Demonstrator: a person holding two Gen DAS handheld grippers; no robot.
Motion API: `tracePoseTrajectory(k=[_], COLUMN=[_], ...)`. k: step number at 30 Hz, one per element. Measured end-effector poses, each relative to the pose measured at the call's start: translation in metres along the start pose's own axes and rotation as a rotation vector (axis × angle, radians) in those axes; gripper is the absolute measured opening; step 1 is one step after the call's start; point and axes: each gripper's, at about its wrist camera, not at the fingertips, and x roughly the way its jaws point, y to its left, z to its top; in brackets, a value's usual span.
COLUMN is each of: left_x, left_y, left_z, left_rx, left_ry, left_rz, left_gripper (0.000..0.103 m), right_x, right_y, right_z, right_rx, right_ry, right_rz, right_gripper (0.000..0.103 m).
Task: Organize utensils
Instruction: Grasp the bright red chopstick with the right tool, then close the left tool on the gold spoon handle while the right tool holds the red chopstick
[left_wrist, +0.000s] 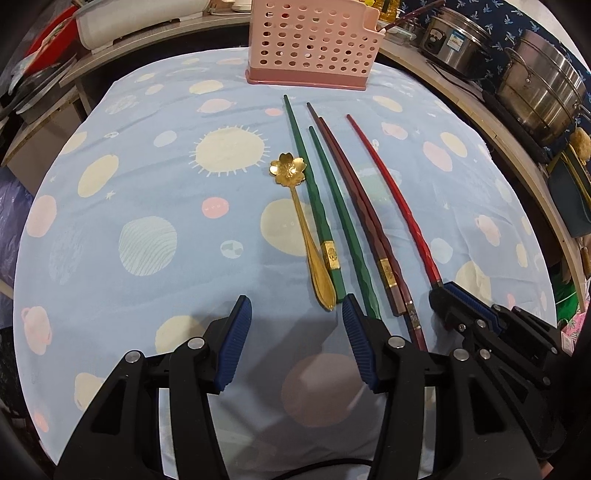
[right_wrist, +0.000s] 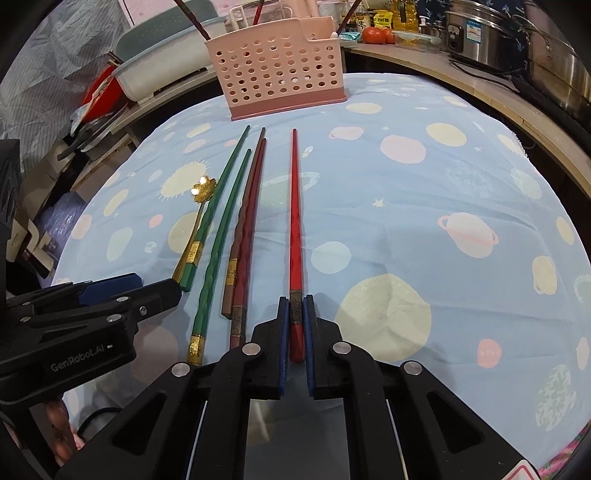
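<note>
A bright red chopstick (right_wrist: 295, 206) lies on the blue planet-print cloth (right_wrist: 406, 221), and my right gripper (right_wrist: 296, 300) is shut on its thick end. In the left wrist view the same chopstick (left_wrist: 388, 184) runs into the right gripper (left_wrist: 443, 291). To its left lie two dark red chopsticks (right_wrist: 251, 206), two green chopsticks (right_wrist: 221, 236) and a gold flower spoon (right_wrist: 202, 188). My left gripper (left_wrist: 295, 301) stands open with nothing between its fingers, just short of the spoon's handle (left_wrist: 317, 266). A pink perforated basket (left_wrist: 314, 40) stands at the far edge.
Steel pots (left_wrist: 546, 85) and a rice cooker (left_wrist: 454, 37) line the counter to the right. A white tub (right_wrist: 162, 62) and clutter sit off the table's left. A few chopsticks (right_wrist: 192, 18) stick up from the basket. Tomatoes (right_wrist: 376, 35) lie behind it.
</note>
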Motion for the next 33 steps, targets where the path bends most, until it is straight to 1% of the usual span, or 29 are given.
tracePoseTrajectory(k=[4, 7, 11, 15, 19, 20, 21, 23, 27, 33], left_x=[0.0028, 0.0034, 0.0032, 0.0045, 0.0085, 0.0087, 0.0088, 0.0087, 0.0071, 0.0006], left_y=[0.0013, 0.0027, 0.006, 0.0039, -0.0009, -0.0016, -0.0022, -0.0016, -0.0011, 0.004], left_z=[0.0044, 0.0049, 0.0055, 0.0072, 0.0109, 0.011, 0.0109, 0.0102, 0.0078, 0.0054], left_rx=[0.004, 0.012, 0.007, 0.009, 0.027, 0.033, 0.039, 0.042, 0.045, 0.023], left_ry=[-0.009, -0.015, -0.018, -0.019, -0.032, -0.035, -0.037, -0.037, -0.038, -0.034], left_rz=[0.009, 0.021, 0.018, 0.022, 0.042, 0.047, 0.045, 0.032, 0.014, -0.016], left_gripper=[0.046, 0.042, 0.035, 0.036, 0.035, 0.029, 0.019, 0.011, 0.01, 0.01], right_x=[0.0005, 0.0012, 0.0011, 0.0014, 0.0017, 0.0017, 0.0018, 0.0018, 0.0015, -0.0001], right_y=[-0.0023, -0.0023, -0.0026, -0.0021, -0.0017, -0.0018, -0.002, -0.0015, -0.0019, -0.0018], right_z=[0.0015, 0.0022, 0.0026, 0.0037, 0.0041, 0.004, 0.0037, 0.004, 0.0038, 0.0023], right_rx=[0.016, 0.017, 0.018, 0.018, 0.017, 0.017, 0.017, 0.017, 0.017, 0.026], right_ry=[0.004, 0.005, 0.006, 0.007, 0.008, 0.009, 0.009, 0.008, 0.009, 0.011], right_rz=[0.011, 0.012, 0.013, 0.01, 0.009, 0.009, 0.01, 0.009, 0.009, 0.017], right_gripper=[0.007, 0.007, 0.007, 0.007, 0.007, 0.007, 0.007, 0.007, 0.007, 0.007])
